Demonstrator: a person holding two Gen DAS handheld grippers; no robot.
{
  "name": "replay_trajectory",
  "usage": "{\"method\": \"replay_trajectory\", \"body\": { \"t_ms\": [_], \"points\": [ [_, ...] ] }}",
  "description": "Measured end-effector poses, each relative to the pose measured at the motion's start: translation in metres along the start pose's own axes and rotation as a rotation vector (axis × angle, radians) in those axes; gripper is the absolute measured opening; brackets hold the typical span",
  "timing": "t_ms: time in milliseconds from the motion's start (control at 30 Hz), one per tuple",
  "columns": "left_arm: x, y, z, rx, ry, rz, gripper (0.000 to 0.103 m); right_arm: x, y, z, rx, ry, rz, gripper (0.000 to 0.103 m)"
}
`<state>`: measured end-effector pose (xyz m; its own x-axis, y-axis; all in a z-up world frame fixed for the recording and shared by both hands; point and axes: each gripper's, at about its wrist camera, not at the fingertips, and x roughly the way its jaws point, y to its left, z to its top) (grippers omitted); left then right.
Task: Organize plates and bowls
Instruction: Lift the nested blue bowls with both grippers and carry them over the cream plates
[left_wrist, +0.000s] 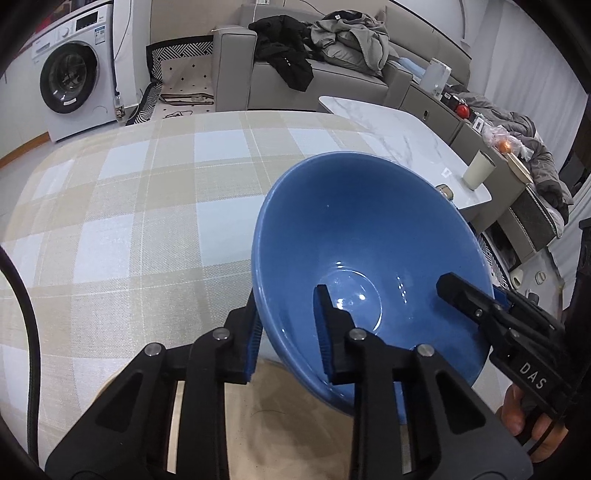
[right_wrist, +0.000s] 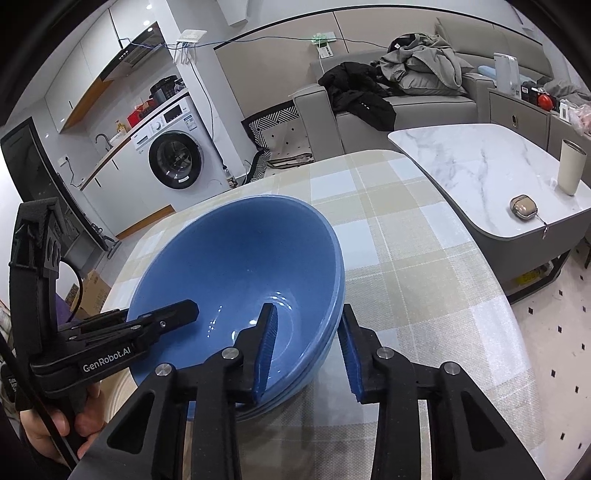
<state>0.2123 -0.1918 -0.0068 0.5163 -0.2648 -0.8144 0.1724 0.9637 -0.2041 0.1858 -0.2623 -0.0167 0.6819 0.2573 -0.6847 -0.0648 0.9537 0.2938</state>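
A stack of blue bowls (right_wrist: 236, 258) sits on the checked tablecloth (right_wrist: 406, 258); in the left wrist view the bowl (left_wrist: 354, 236) fills the lower right. My left gripper (left_wrist: 290, 332) straddles the near-left rim, one finger inside and one outside, touching the wall. My right gripper (right_wrist: 308, 350) straddles the right rim of the stack, one pad inside the top bowl, the outer pad (right_wrist: 351, 354) slightly apart from the wall. Each gripper also shows in the other's view, the right one in the left wrist view (left_wrist: 472, 299) and the left one in the right wrist view (right_wrist: 162, 321).
A white marble side table (right_wrist: 480, 170) stands to the right with a cream tumbler (right_wrist: 570, 170) and a small case (right_wrist: 522, 208). A grey sofa with clothes (right_wrist: 406, 81) is behind. A washing machine (right_wrist: 173, 155) stands at the back left.
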Motion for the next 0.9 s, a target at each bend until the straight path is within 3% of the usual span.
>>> {"method": "replay_trajectory", "body": {
  "t_ms": [500,900],
  "points": [
    [-0.008,-0.006,-0.002,0.024,-0.007,0.018,0.023,-0.007,0.001,-0.002,0.0,0.001,-0.005,0.034],
    [-0.039,-0.019,-0.006,0.039,-0.046,0.005,0.023,-0.032,0.002,-0.004,-0.014,-0.039,-0.007,0.034]
  ]
}}
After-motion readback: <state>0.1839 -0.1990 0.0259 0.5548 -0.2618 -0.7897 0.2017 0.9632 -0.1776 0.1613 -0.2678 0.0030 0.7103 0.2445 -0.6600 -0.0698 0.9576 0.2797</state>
